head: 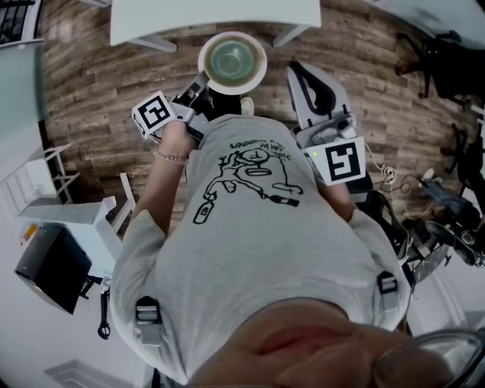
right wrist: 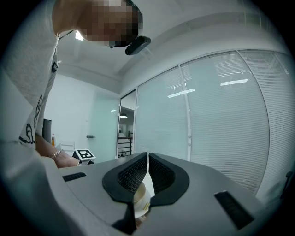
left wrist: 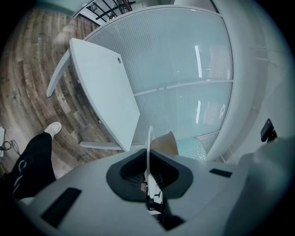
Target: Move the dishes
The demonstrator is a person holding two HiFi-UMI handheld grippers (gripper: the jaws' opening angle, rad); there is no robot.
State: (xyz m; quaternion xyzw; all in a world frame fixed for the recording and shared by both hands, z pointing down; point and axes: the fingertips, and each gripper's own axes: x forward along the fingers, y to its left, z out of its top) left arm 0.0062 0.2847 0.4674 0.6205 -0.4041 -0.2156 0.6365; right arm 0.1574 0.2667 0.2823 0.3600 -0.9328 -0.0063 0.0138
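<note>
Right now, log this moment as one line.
left gripper: shut on plate rim | bowl: on plate | right gripper: shut, no dish

white table (head: pixel 212 19): far side cut off by the head view's top edge.
plate (head: pixel 258 76), just before the table: seen edge-on in the left gripper view, mostly hidden behind the left gripper (left wrist: pixel 148 159) clamped on its rim.
right gripper (right wrist: pixel 147 171), near the table's right leg: pale sliver in its closed slit, unidentifiable.
</note>
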